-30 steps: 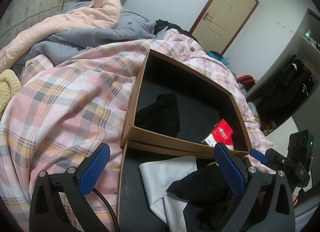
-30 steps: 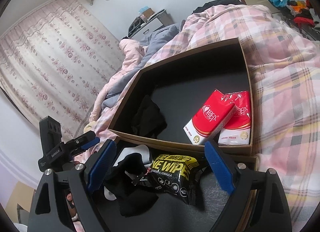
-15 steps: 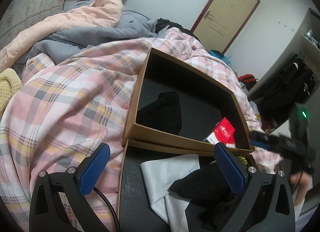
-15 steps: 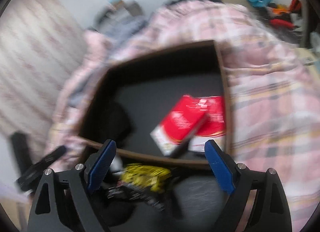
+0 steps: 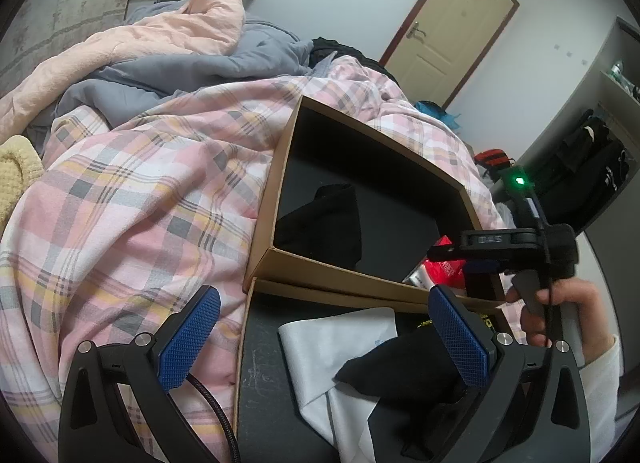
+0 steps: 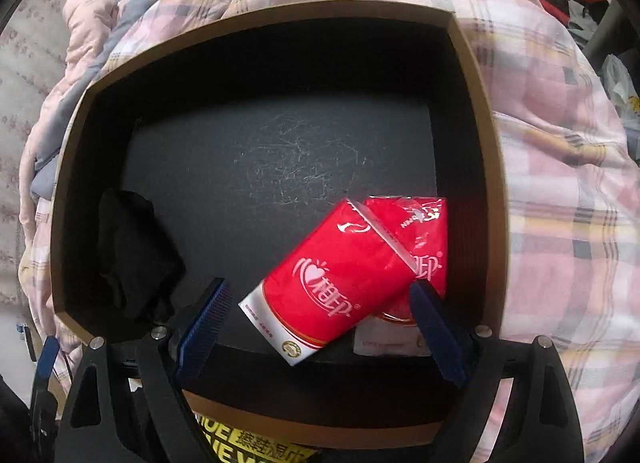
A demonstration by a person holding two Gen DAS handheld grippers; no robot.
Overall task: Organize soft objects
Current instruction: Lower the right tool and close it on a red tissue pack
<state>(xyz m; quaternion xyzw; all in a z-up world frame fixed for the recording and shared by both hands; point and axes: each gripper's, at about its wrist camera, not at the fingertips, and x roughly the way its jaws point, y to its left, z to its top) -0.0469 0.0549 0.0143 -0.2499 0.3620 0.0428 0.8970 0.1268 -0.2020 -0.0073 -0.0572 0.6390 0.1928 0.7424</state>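
A plaid quilt (image 5: 132, 215) covers the bed under two brown boxes. The far box (image 6: 484, 191) holds a black cloth (image 6: 132, 255) and two red tissue packs (image 6: 332, 283). The right gripper (image 6: 320, 327) hangs wide over the packs, empty. The left gripper (image 5: 324, 339), also wide and empty, sits above the near box (image 5: 256, 367) with its white cloth (image 5: 340, 347).

Left wrist cam sits low and close over the near box (image 5: 280, 403), looking slantwise across the bed (image 5: 120, 203) toward the door (image 5: 452, 23) at upper right. Right wrist cam points almost straight down into the far box (image 6: 486, 183), super close. Both catch that far box (image 5: 276, 199) and its red tissue packs (image 6: 340, 283).
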